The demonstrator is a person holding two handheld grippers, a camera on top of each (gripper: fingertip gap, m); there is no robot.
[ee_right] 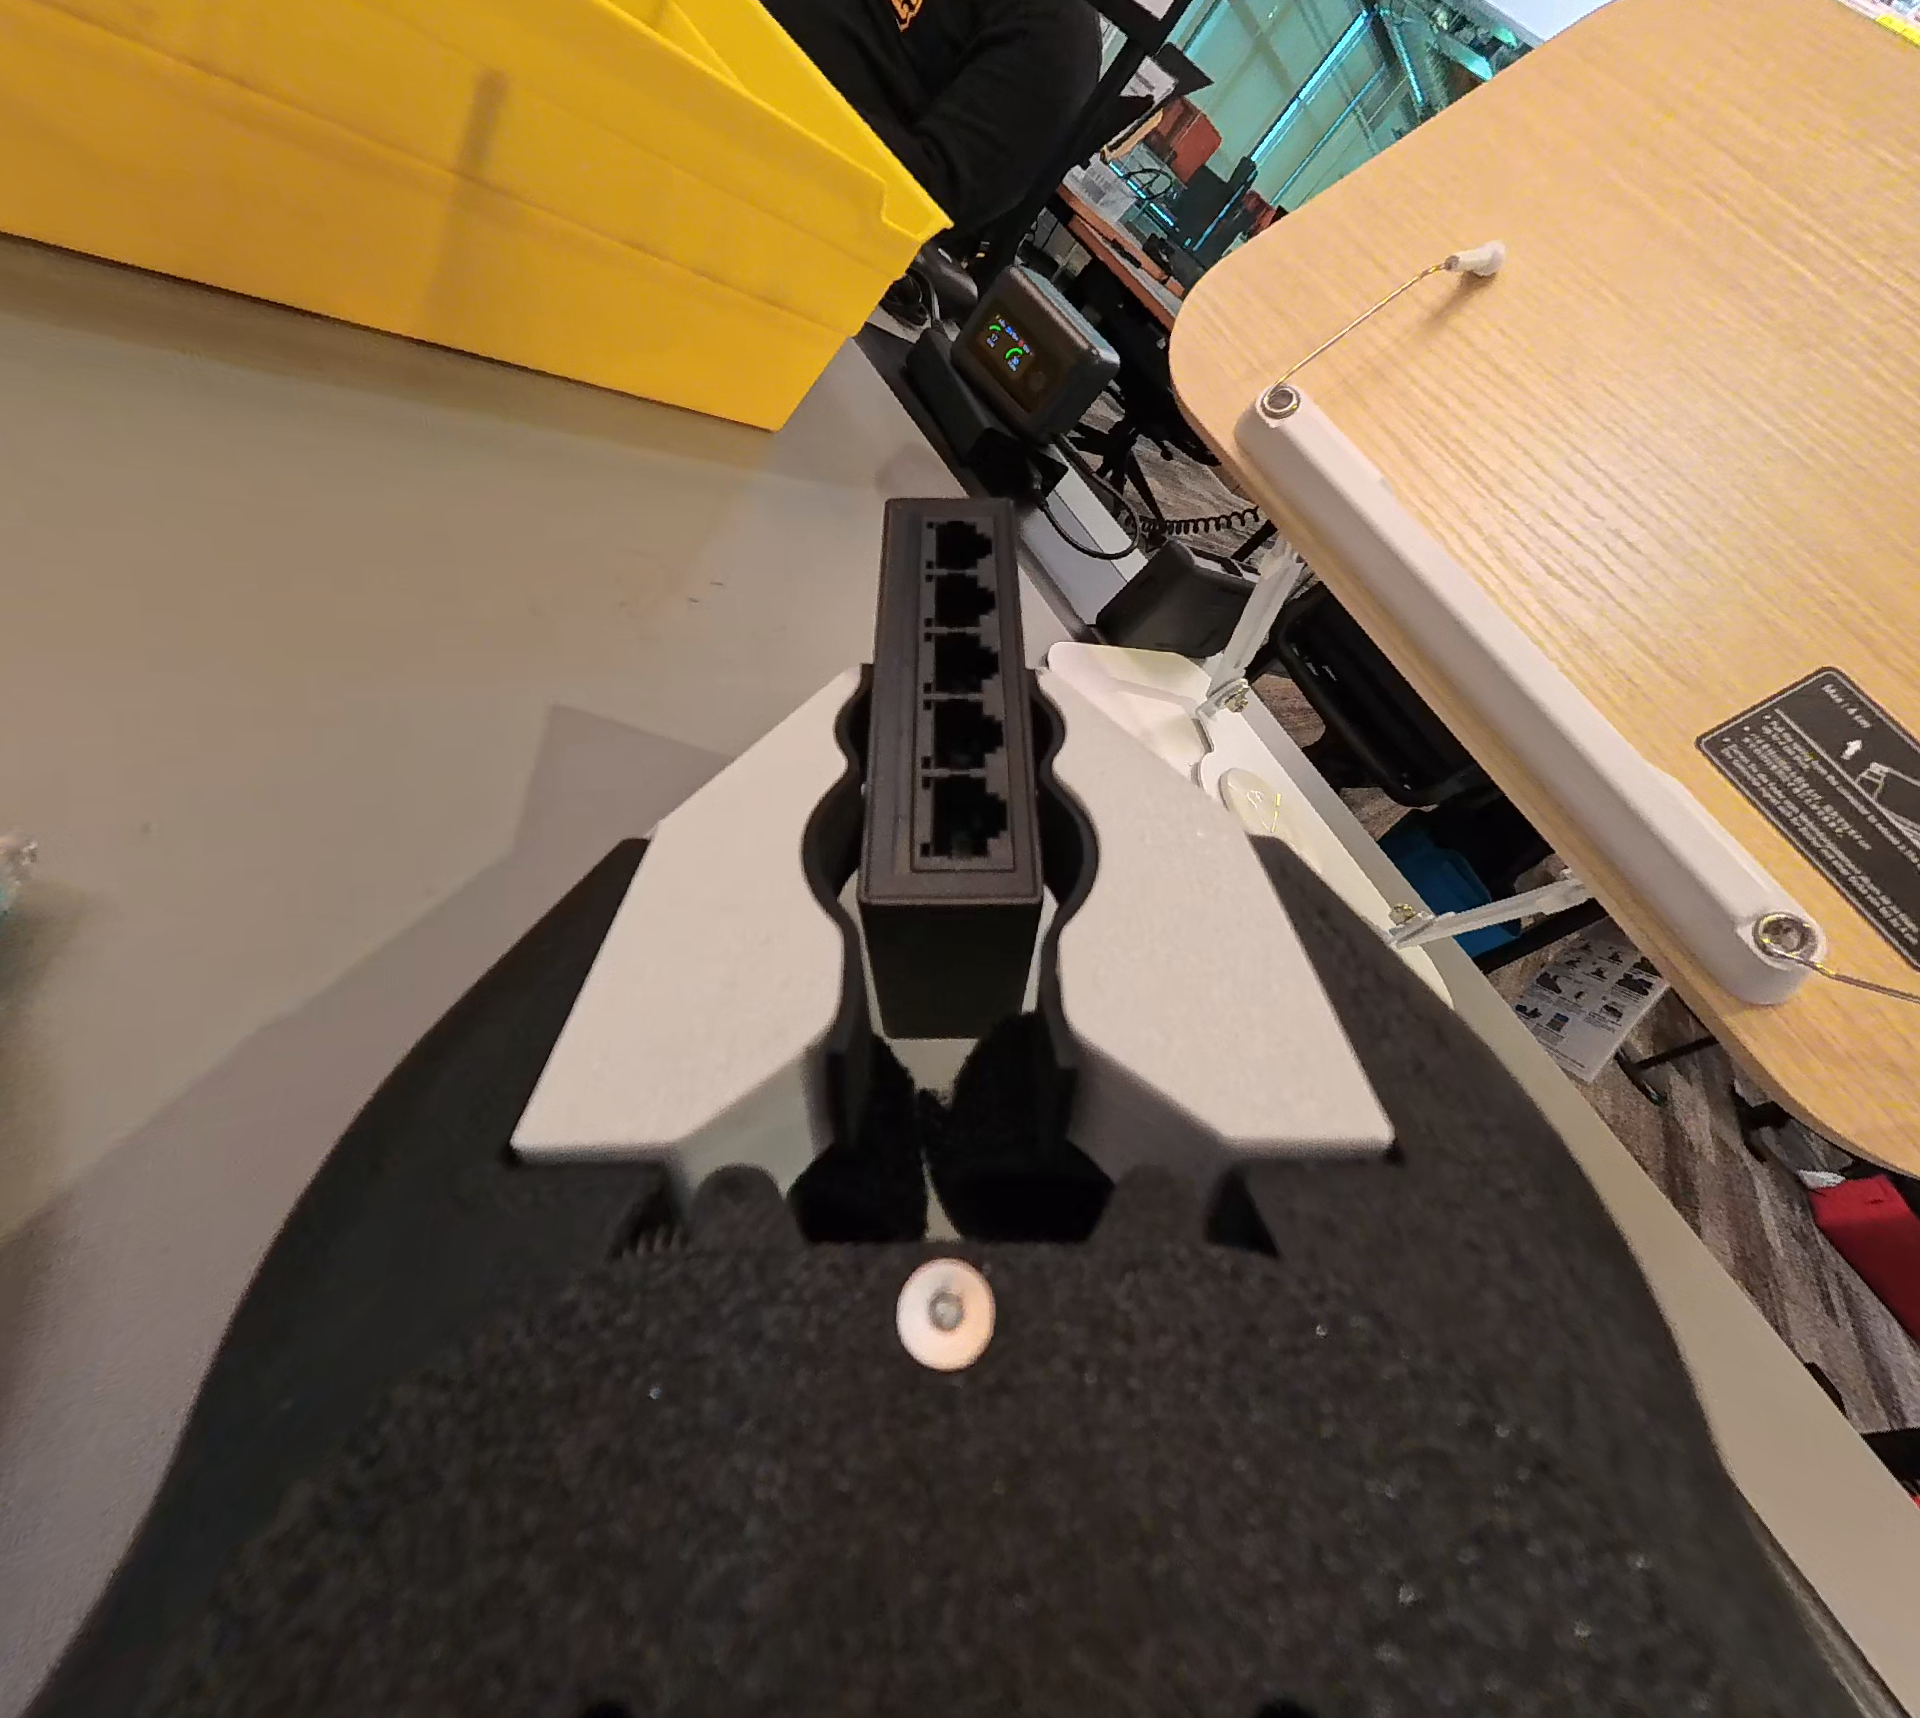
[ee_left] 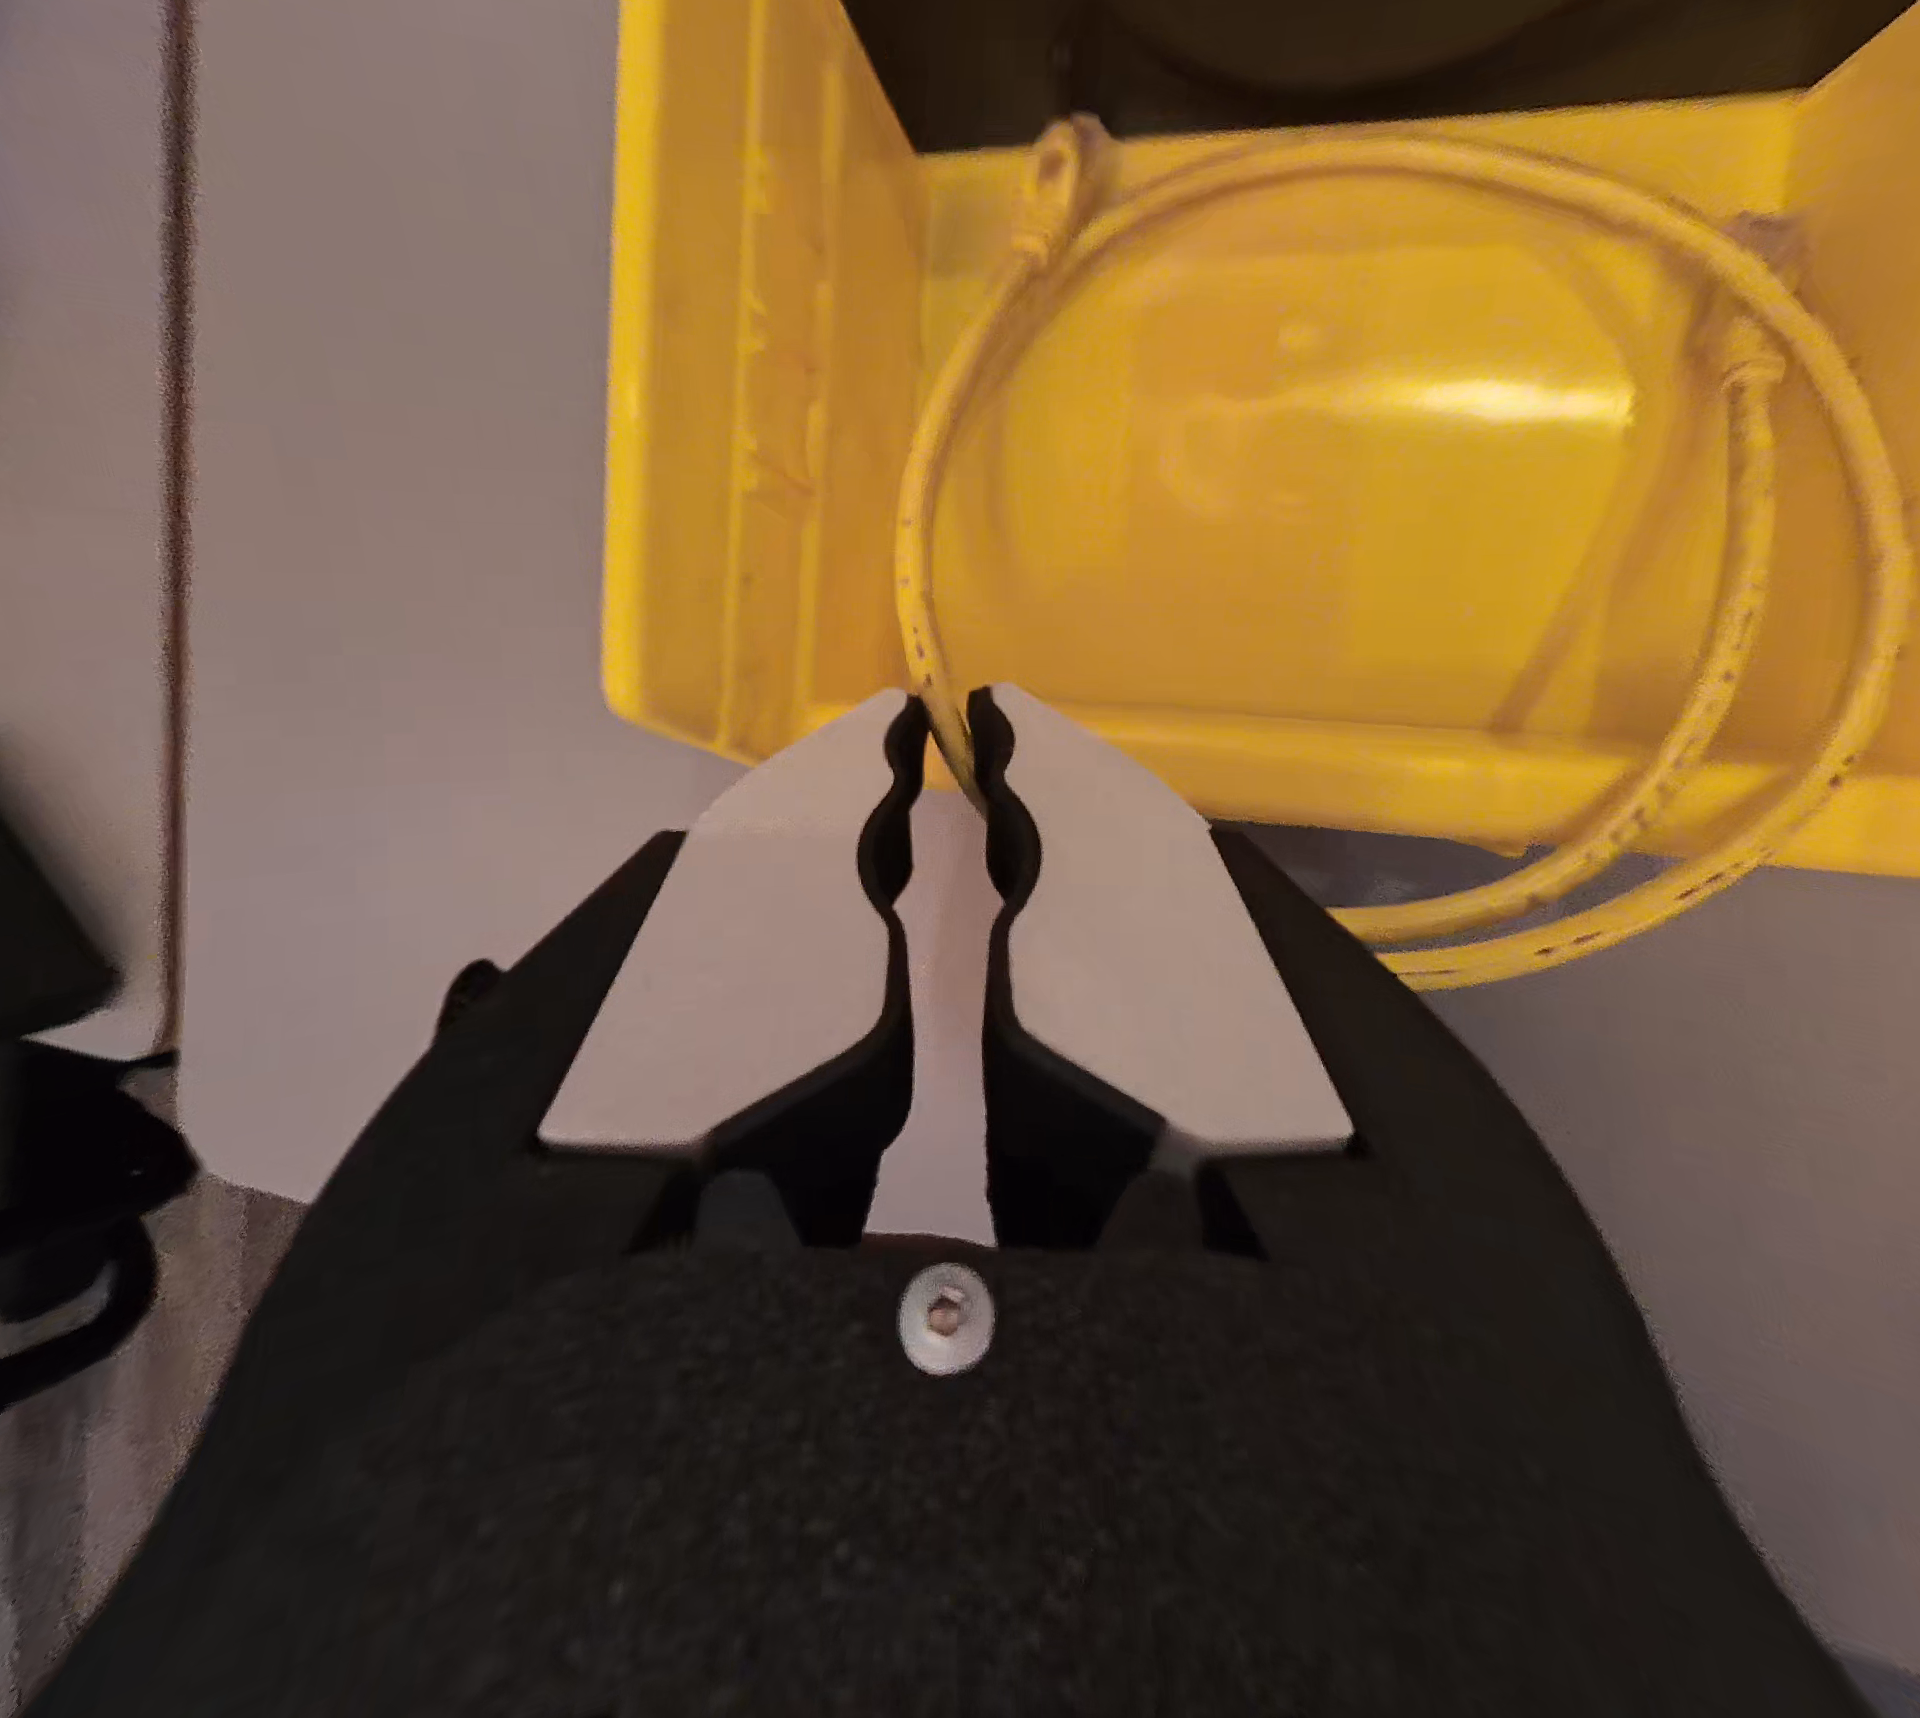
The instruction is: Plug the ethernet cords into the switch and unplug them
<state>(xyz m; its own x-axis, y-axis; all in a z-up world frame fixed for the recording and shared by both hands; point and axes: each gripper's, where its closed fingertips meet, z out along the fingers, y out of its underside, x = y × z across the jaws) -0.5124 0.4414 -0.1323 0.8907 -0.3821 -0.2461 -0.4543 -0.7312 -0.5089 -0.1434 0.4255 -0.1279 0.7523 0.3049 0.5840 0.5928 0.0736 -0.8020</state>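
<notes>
In the left wrist view my left gripper is shut on a yellow ethernet cord. The cord loops round inside a yellow bin; both its plugs lie against the bin's back wall, and part of the loop hangs over the bin's front lip. In the right wrist view my right gripper is shut on a black switch. It holds the switch upright above the grey table, with the row of several empty ports facing the camera.
Stacked yellow bins stand on the table at the back left, a blue one behind them. A wooden tabletop with a white rail tilts in at the right. A person in a black hoodie sits beyond the table edge.
</notes>
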